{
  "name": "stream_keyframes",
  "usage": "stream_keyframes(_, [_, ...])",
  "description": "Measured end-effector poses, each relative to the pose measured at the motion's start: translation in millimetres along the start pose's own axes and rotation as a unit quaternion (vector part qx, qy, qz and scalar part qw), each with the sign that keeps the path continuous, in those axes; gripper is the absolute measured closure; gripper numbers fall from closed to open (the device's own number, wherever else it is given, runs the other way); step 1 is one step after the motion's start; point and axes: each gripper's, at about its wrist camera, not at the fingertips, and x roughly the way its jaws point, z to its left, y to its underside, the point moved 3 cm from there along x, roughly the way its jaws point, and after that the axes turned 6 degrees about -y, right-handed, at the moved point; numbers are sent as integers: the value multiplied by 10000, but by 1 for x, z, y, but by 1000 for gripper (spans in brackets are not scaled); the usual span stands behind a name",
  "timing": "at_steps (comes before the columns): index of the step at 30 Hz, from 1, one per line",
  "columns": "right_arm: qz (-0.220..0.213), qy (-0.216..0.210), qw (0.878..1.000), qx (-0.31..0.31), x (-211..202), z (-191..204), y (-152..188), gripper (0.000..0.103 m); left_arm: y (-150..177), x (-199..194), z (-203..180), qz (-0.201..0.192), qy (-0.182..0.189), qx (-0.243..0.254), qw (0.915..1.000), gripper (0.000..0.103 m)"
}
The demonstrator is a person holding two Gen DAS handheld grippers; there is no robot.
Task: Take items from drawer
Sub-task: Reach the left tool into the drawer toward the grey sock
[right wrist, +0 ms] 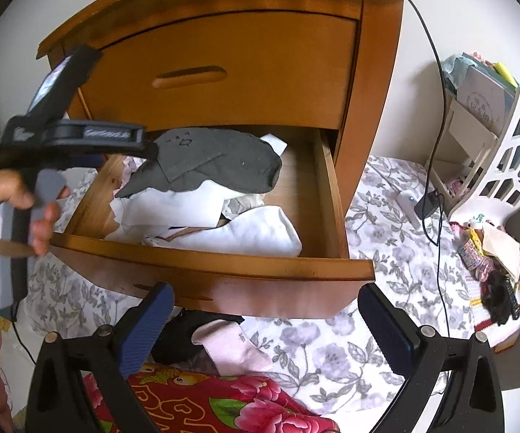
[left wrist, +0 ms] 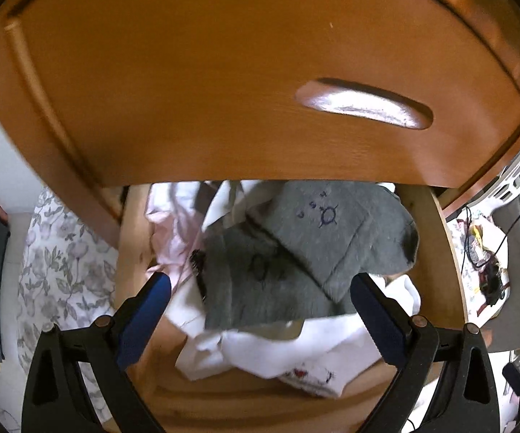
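The lower drawer (right wrist: 224, 263) of a wooden nightstand is pulled out, seen from the front in the right wrist view. In it a pair of grey socks (left wrist: 296, 252) (right wrist: 216, 162) lies on top of white garments (left wrist: 296, 353) (right wrist: 252, 231). A pink cloth (left wrist: 173, 231) lies at the drawer's left. My left gripper (left wrist: 260, 299) hovers open just above the socks, one blue finger on each side of them. A hand (right wrist: 7, 202) holds its black body (right wrist: 79, 133) over the drawer's left corner. My right gripper (right wrist: 265, 299) is open and empty in front of the drawer face.
The upper drawer (right wrist: 224, 72) is shut, and its front overhangs the open one. A pink sock (right wrist: 231, 350) and a red flowered fabric (right wrist: 206, 404) lie on the floral sheet (right wrist: 368, 342). At the right stand a white rack (right wrist: 494, 137), a black cable (right wrist: 440, 144) and small clutter (right wrist: 490, 252).
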Motion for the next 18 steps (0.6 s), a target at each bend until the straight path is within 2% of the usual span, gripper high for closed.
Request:
stream_keyframes(8, [42,22,10000,78,4,-7,1,0,-18,29,-15,184,-213,81,9996,5])
stream_keyframes(18, [141,-28,9998,106,12,-8,5,0,-19,48,-34,293,-301,232,9988,8])
